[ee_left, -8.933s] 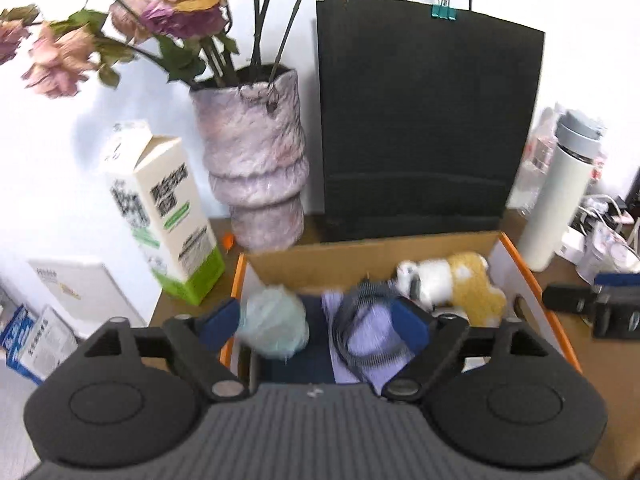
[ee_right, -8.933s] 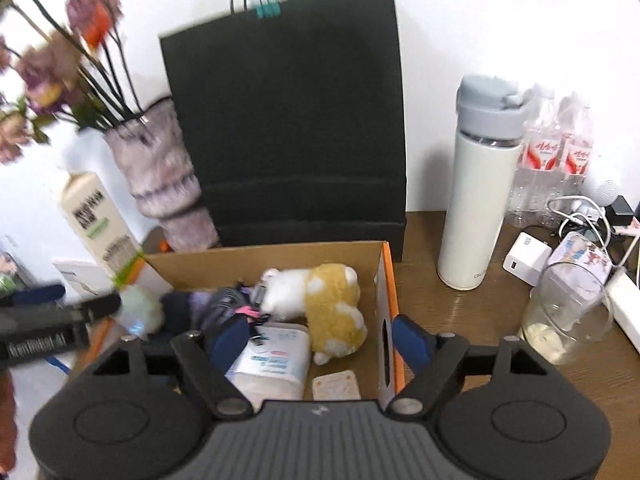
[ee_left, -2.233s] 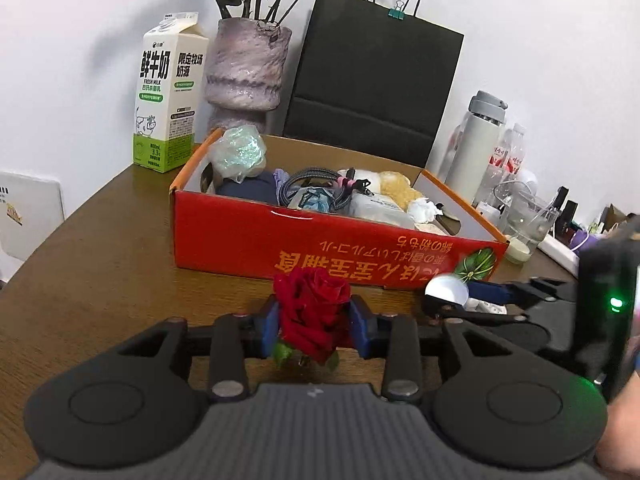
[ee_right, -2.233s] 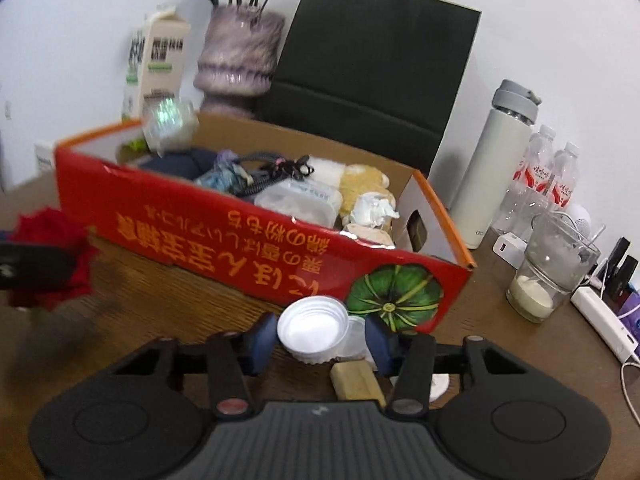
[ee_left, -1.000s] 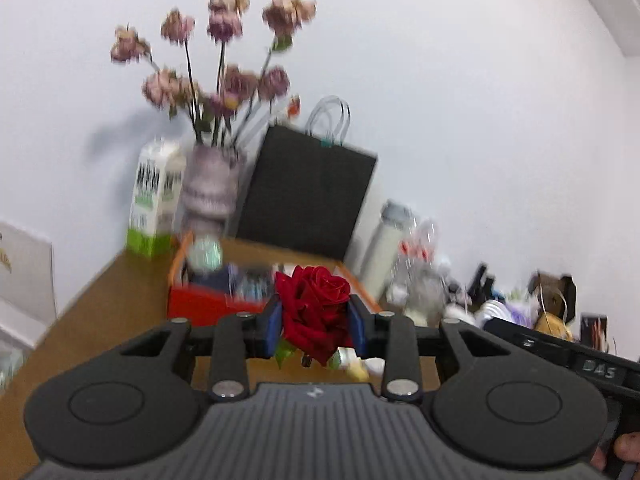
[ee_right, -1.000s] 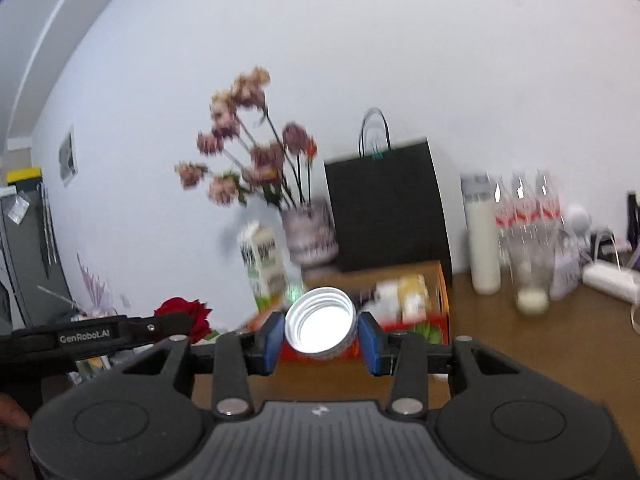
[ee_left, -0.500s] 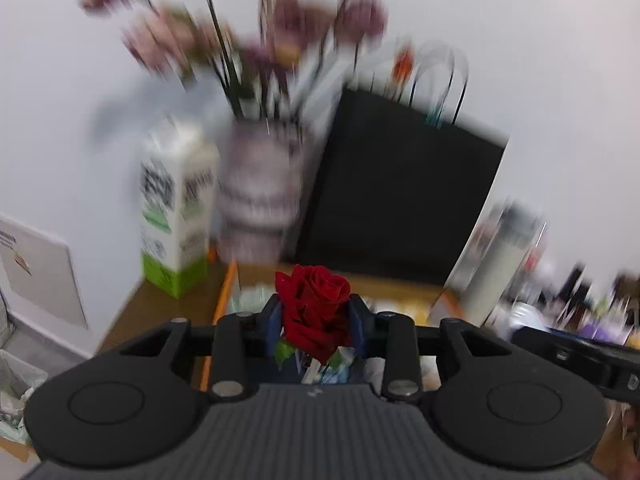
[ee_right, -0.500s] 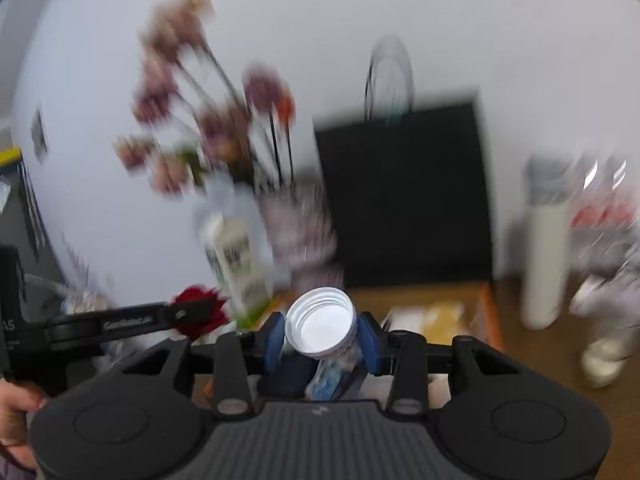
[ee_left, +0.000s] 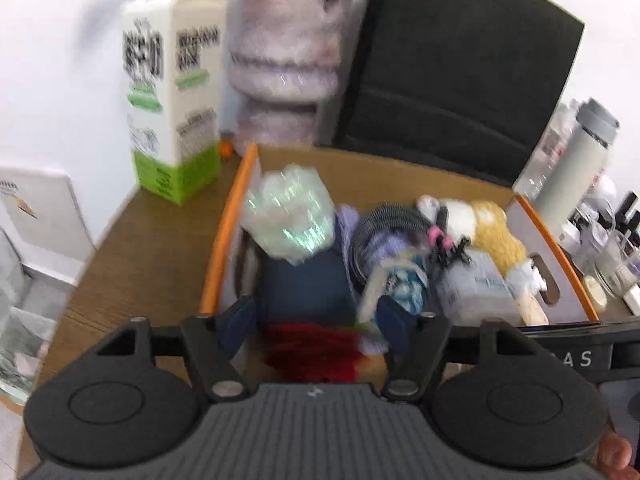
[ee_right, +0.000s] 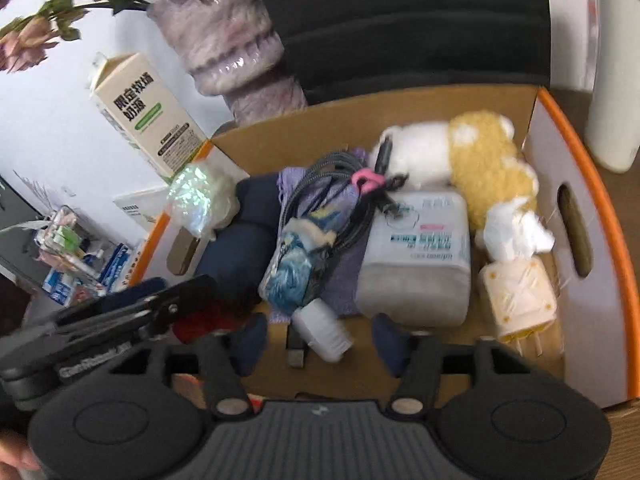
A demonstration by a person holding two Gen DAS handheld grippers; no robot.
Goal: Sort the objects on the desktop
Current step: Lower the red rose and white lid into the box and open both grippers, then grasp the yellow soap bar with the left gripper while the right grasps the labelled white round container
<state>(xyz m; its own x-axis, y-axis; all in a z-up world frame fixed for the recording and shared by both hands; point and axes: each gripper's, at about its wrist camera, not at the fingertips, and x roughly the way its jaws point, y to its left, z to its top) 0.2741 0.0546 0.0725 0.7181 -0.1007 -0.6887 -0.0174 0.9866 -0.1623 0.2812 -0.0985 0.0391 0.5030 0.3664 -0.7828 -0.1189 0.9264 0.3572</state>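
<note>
Both grippers hung over the cardboard box [ee_right: 576, 128], jaws just opened. Between the left gripper's [ee_left: 316, 316] parted pads, the red rose [ee_left: 312, 348] lay blurred and loose, seemingly dropping in. Below the right gripper [ee_right: 320, 340], the white cap [ee_right: 324, 330] lay free on the box floor beside the wipes pack [ee_right: 416, 256] and plush toy [ee_right: 480, 160]. The box looked well filled; what remained outside could not be told.

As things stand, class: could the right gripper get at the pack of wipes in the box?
Probably yes. The right gripper hangs open over the box, and the pack of wipes lies uncovered just ahead; only a white cap sits between its fingers.
</note>
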